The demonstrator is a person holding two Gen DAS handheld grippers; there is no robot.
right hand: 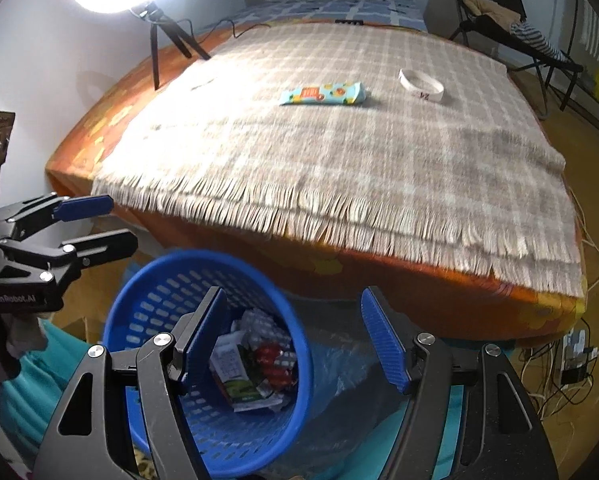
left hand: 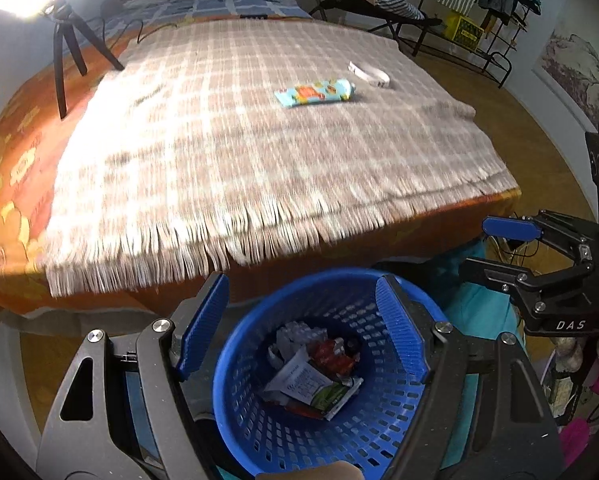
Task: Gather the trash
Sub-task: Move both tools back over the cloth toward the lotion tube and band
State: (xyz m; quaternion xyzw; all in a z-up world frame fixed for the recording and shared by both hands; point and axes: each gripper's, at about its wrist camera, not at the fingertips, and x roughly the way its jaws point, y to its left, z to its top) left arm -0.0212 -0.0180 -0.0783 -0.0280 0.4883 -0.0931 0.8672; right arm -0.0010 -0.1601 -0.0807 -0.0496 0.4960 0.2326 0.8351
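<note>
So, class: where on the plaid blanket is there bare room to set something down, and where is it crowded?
The plaid blanket is bare from its fringed near edge up to the snack wrapper, and left toward the ring-light tripod. It is crowded only at the far right, where the wrapper and white wristband lie.

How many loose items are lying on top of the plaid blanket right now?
2. A light-blue snack wrapper lies near the blanket's middle, and a white wristband sits just beyond it toward the chair side. Nothing else shows, though motion blur could hide small scraps.
</note>
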